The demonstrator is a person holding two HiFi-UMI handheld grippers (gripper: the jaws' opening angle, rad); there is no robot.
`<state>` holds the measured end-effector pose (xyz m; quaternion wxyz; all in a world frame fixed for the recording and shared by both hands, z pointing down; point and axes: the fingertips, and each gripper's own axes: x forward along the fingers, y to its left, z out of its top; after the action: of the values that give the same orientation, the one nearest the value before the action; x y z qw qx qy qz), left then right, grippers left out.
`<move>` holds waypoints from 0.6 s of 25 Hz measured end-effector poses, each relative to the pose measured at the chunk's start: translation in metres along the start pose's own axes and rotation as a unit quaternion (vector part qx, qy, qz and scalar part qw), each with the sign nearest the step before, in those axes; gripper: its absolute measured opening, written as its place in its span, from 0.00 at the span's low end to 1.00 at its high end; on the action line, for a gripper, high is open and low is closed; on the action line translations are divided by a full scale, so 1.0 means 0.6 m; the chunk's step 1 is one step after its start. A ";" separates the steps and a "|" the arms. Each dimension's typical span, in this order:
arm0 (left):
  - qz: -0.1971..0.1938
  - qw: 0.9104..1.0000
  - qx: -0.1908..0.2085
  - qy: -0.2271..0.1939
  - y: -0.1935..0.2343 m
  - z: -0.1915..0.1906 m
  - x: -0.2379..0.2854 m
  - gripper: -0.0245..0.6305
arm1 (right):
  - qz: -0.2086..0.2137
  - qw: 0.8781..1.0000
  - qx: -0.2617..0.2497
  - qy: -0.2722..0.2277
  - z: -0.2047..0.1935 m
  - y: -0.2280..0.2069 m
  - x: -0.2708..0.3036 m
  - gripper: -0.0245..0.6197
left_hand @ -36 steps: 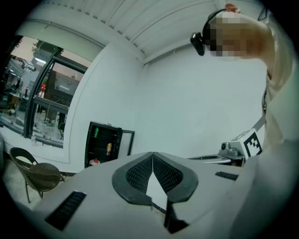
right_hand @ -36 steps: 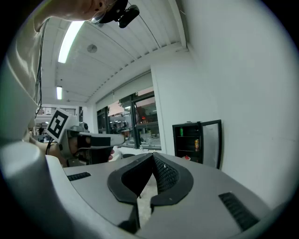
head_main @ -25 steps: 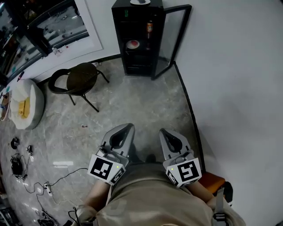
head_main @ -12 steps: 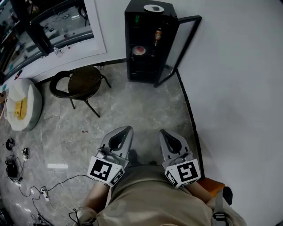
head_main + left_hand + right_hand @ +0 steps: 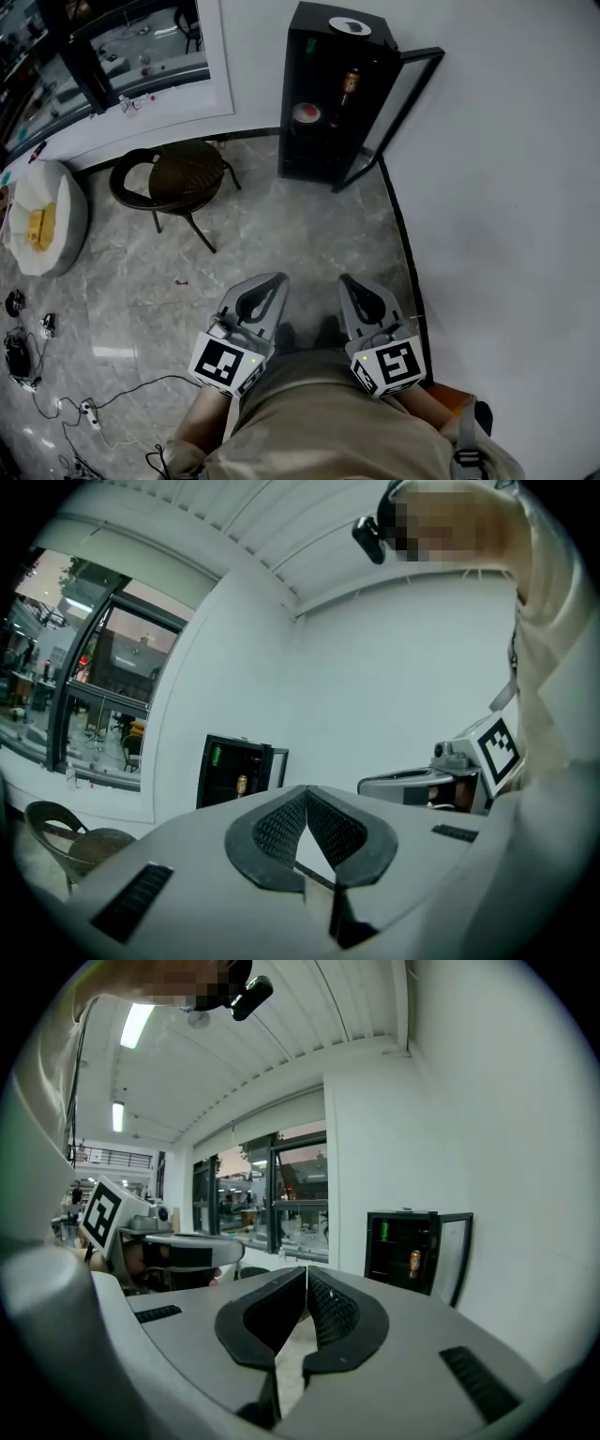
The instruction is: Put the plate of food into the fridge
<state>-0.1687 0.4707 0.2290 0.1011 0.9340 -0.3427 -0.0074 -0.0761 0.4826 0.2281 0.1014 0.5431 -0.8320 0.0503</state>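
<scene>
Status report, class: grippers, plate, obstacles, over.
Left gripper and right gripper shut, empty. White plate of red food on shelf inside open black fridge. Brown round chair left of route.

Grey left gripper, grey right gripper; black-and-white marker cubes, beige top

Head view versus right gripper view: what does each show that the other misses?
Only the head view shows the cables lying on the floor, and the plate on a shelf. Only the right gripper view shows the ceiling lights. Both show the black fridge with its door open, plus the left gripper and the right gripper, each with jaws shut and nothing held.
</scene>
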 end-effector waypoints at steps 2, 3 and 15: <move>0.003 1.000 -0.001 0.001 0.009 -0.001 0.000 0.05 | 0.004 1.000 0.001 0.003 0.000 0.003 0.009 0.07; 0.005 1.000 -0.001 0.001 0.013 -0.001 0.000 0.05 | 0.006 1.000 -0.001 0.003 0.000 0.004 0.013 0.07; 0.059 0.998 -0.002 0.003 0.068 0.000 0.002 0.05 | 0.065 0.998 -0.011 0.012 -0.006 0.010 0.086 0.07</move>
<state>-0.1937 0.4397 0.2369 0.1042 0.9118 -0.3973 0.0006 -0.1011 0.4395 0.2432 0.1138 0.4862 -0.8647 0.0538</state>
